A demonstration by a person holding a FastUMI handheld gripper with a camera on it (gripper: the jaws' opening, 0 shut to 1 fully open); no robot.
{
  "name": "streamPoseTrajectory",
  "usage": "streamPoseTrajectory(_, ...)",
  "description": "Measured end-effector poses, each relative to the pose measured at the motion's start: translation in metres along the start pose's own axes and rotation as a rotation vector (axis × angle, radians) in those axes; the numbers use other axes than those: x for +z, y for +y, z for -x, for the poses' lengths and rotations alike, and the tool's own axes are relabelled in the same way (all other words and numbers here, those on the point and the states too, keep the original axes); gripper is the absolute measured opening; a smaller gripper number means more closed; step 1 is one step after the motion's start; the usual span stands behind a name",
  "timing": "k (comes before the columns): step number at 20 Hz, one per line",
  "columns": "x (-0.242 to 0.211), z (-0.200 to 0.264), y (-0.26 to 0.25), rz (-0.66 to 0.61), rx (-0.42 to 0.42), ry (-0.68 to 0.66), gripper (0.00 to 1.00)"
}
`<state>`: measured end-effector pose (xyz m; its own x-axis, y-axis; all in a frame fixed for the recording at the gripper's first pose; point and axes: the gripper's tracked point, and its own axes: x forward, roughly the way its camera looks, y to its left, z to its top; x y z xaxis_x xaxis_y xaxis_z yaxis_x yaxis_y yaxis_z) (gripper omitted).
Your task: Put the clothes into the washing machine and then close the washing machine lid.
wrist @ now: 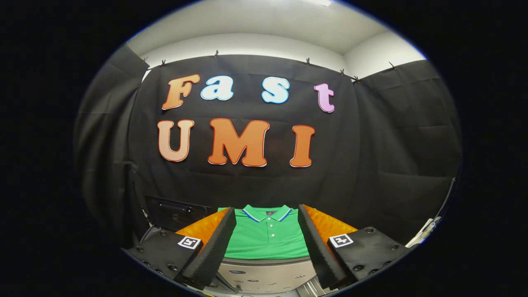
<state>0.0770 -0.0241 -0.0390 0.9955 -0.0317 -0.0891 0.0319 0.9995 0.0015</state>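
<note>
A green polo shirt (267, 241) with a blue-and-white striped collar lies folded flat, just ahead of my fingers and seen between them. My gripper (267, 220) is open, its two fingers spread wide on either side of the shirt and touching nothing. Below the shirt, close to me, a pale grey panel of the washing machine (266, 274) shows between the fingers. A dark raised part, perhaps the machine's open lid (175, 212), stands behind the left finger.
Black cloth walls close the booth at the back and on both sides. A whitish edge with a small object (427, 231) shows far right, beyond the right finger.
</note>
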Motion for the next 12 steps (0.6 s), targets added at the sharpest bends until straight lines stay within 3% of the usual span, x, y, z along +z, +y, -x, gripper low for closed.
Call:
streamPoseTrajectory(6, -0.055, -0.107, -0.020, -0.023, 0.020, 0.124, 0.97)
streamPoseTrajectory(12, -0.132, -0.195, -0.029, -0.094, 0.043, 0.347, 0.98)
